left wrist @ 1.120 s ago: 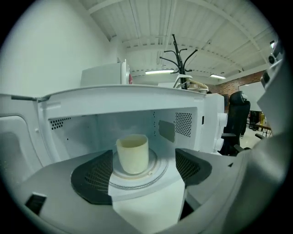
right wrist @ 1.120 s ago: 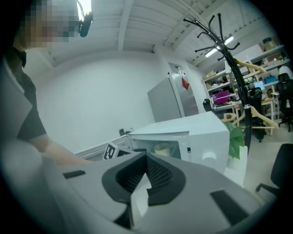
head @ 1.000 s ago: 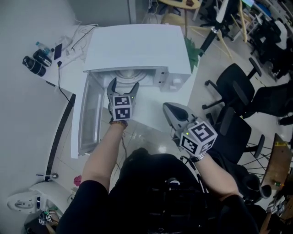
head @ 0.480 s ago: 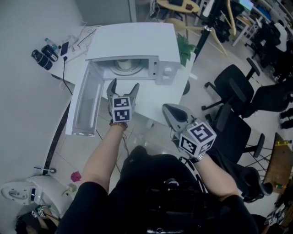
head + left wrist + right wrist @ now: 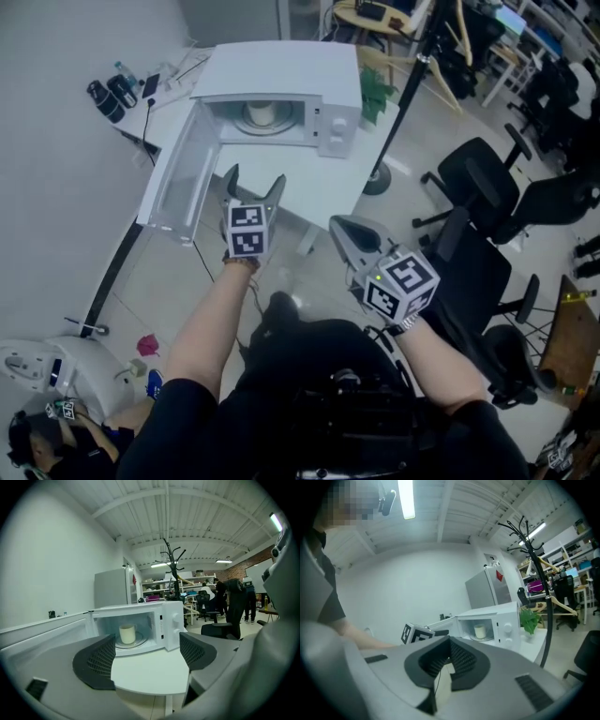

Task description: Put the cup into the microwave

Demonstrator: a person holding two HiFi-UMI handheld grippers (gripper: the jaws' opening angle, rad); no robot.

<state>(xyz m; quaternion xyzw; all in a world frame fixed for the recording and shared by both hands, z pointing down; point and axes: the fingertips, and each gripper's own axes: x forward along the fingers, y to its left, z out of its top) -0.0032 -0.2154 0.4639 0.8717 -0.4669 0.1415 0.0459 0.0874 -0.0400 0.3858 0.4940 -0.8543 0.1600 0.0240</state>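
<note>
We're looking down on the white microwave (image 5: 281,70) at the upper centre of the head view, its door (image 5: 178,183) swung wide to the left, and there's the cup (image 5: 127,633), pale and upright, already inside the cavity on the glass turntable (image 5: 127,643). So the placing itself looks done to us; shutting the door may be all that is left. The left gripper (image 5: 254,175) hangs in front of the white table (image 5: 309,183), near its front edge, jaws spread wide with nothing between them; through the gap we see straight into the oven. The right gripper (image 5: 349,232) sits lower right, well away from the table, its ribbed pads pressed together on nothing at all. If we had to take that cup again, we'd judge it a rigid, glazed mug: light enough, but smooth-sided and liable to slip, and it would chip if it knocked the cavity wall. The safest hold looks like a pinch across the body at mid-height, pads on opposite sides. We can't make out a handle clearly, so we wouldn't count on it.
</note>
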